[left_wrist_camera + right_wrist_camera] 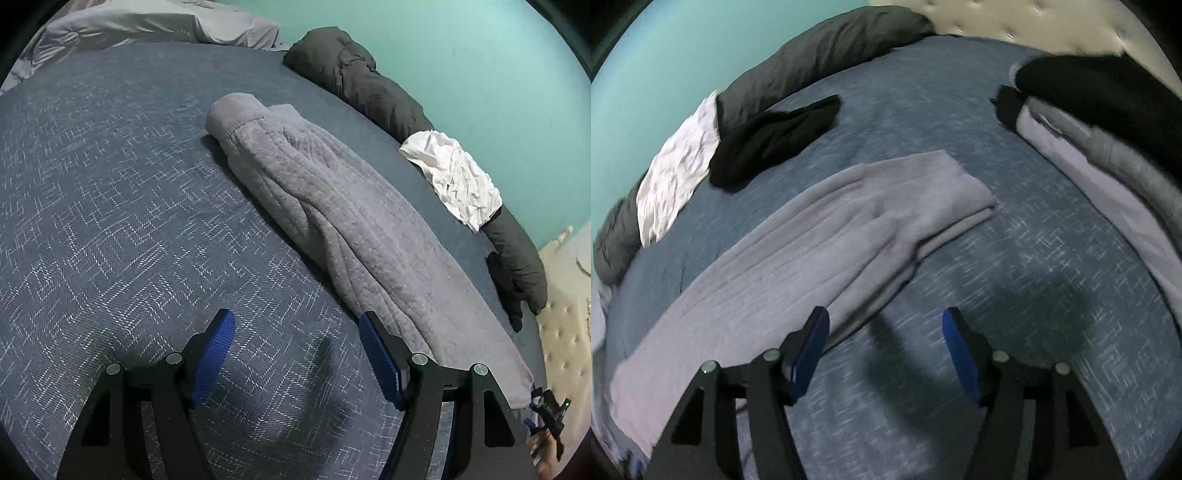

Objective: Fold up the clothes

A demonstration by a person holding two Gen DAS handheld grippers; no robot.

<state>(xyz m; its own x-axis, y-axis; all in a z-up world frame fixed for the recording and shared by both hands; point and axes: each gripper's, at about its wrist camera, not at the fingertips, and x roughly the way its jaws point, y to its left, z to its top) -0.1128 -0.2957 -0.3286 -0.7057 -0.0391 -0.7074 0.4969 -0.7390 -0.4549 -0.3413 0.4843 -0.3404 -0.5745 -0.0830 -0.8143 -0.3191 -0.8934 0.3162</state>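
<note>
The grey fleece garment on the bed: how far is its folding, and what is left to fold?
Done, it seems: the grey fleece garment lies folded lengthwise into a long strip on the blue bedspread. In hand: nothing; the left gripper and the right gripper are both open above the bedspread. Left: probably folding the strip shorter, then the crumpled white garment and the black garment.

Bare blue bedspread (110, 221) lies open leftward (the grey garment (332, 221) blocks the right).
</note>
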